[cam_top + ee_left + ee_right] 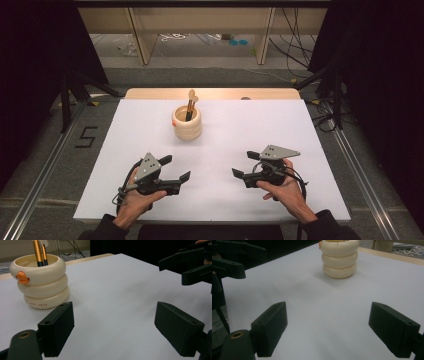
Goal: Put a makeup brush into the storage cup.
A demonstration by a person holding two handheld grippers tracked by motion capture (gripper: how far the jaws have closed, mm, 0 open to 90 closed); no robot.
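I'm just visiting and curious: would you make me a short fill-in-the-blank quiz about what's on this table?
1. The cream ring-stacked duck-shaped holder has an ____ beak.
2. The gold-handled brushes stand ____ the holder.
3. The left hand-held gripper and the right hand-held gripper both have their jaws ____.
4. The holder stands on a ____ table sheet.

Missing words: orange; inside; open; white
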